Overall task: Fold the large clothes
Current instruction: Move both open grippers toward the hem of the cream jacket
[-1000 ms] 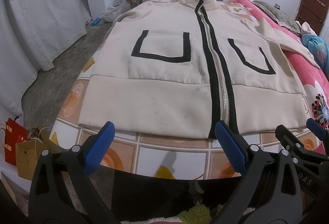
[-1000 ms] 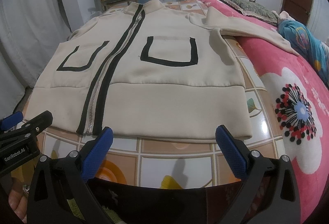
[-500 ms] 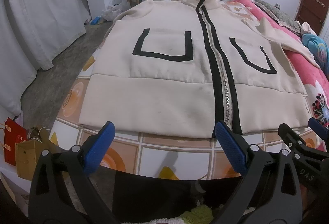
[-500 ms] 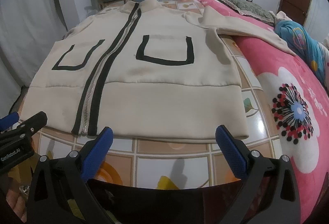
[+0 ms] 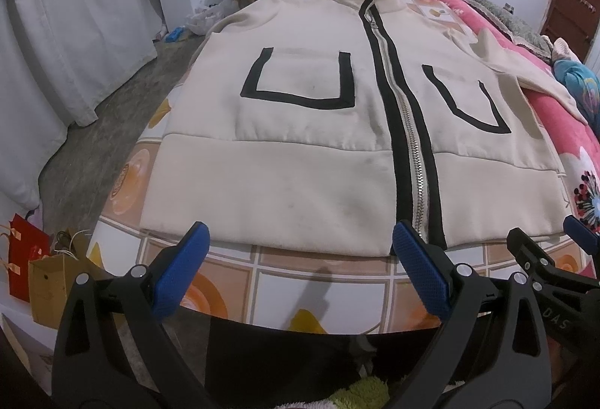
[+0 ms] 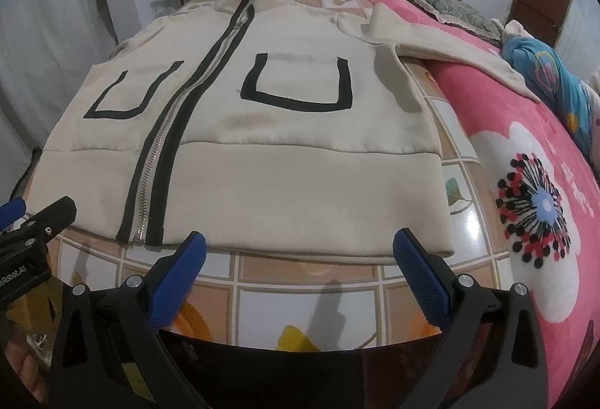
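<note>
On the bed (image 5: 240, 277), one jacket (image 5: 300, 161) lies flat; both grippers' fingers (image 5: 180, 274) spread, released.

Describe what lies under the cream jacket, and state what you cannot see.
The cream jacket lies flat on a tiled-pattern sheet; its right sleeve rests on a pink floral blanket. Anything beneath its body is covered.

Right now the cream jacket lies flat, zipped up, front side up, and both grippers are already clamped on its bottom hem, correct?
Not quite. The jacket does lie flat, zipped, front up, but neither gripper has the hem. The left wrist view shows the left gripper open, short of the hem; the right wrist view shows the right gripper open too.
</note>
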Action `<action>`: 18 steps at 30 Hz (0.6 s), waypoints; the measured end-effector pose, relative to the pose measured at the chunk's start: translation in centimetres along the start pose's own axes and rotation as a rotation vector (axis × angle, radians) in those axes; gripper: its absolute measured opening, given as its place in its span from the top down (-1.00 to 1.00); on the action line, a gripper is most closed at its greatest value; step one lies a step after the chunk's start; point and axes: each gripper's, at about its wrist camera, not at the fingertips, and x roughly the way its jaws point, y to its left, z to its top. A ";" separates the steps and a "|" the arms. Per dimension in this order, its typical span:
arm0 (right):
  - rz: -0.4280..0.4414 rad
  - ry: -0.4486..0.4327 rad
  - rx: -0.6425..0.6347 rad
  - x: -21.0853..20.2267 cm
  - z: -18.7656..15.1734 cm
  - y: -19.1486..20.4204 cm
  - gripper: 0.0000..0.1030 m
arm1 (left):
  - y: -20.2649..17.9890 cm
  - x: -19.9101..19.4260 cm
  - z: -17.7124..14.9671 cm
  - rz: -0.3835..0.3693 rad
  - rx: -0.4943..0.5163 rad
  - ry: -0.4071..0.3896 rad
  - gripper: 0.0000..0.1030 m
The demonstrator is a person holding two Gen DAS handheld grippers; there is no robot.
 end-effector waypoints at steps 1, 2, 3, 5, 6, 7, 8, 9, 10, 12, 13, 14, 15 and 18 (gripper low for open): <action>-0.002 0.002 -0.005 0.1 0.0 0.1 -0.89 | -0.1 0.1 0.0 0.000 0.000 0.002 -0.84; -0.002 0.004 -0.007 0.2 0.0 0.1 -0.89 | -0.1 0.2 0.1 0.000 0.000 0.003 -0.84; -0.001 0.006 -0.008 0.2 0.0 0.1 -0.89 | -0.1 0.2 0.1 0.001 0.001 0.004 -0.84; -0.001 0.012 -0.012 0.4 -0.1 0.1 -0.89 | -0.2 0.4 0.2 0.003 0.003 0.005 -0.84; -0.002 0.015 -0.014 0.5 -0.1 0.1 -0.89 | -0.2 0.5 0.2 0.003 0.003 0.006 -0.84; -0.003 0.018 -0.016 0.5 -0.1 0.1 -0.89 | -0.2 0.5 0.2 0.004 0.003 0.008 -0.84; -0.004 0.020 -0.018 0.6 -0.1 0.1 -0.89 | -0.2 0.6 0.2 0.004 0.003 0.009 -0.84; -0.004 0.023 -0.020 0.7 0.0 0.2 -0.89 | -0.2 0.8 0.2 0.005 0.003 0.012 -0.84; -0.005 0.025 -0.020 0.8 0.0 0.2 -0.89 | -0.2 0.9 0.3 0.006 0.003 0.014 -0.84; -0.006 0.029 -0.022 0.9 0.1 0.2 -0.89 | -0.2 1.1 0.3 0.008 0.003 0.019 -0.84; -0.006 0.031 -0.023 1.0 0.1 0.2 -0.89 | -0.2 1.3 0.4 0.009 0.003 0.022 -0.84; -0.006 0.033 -0.024 1.1 0.1 0.2 -0.89 | -0.3 1.4 0.4 0.010 0.004 0.024 -0.84; -0.006 0.034 -0.025 1.2 0.1 0.2 -0.89 | -0.3 1.5 0.4 0.012 0.005 0.027 -0.84; -0.005 0.034 -0.026 1.4 0.2 0.1 -0.89 | -0.4 2.0 0.4 0.015 0.006 0.037 -0.84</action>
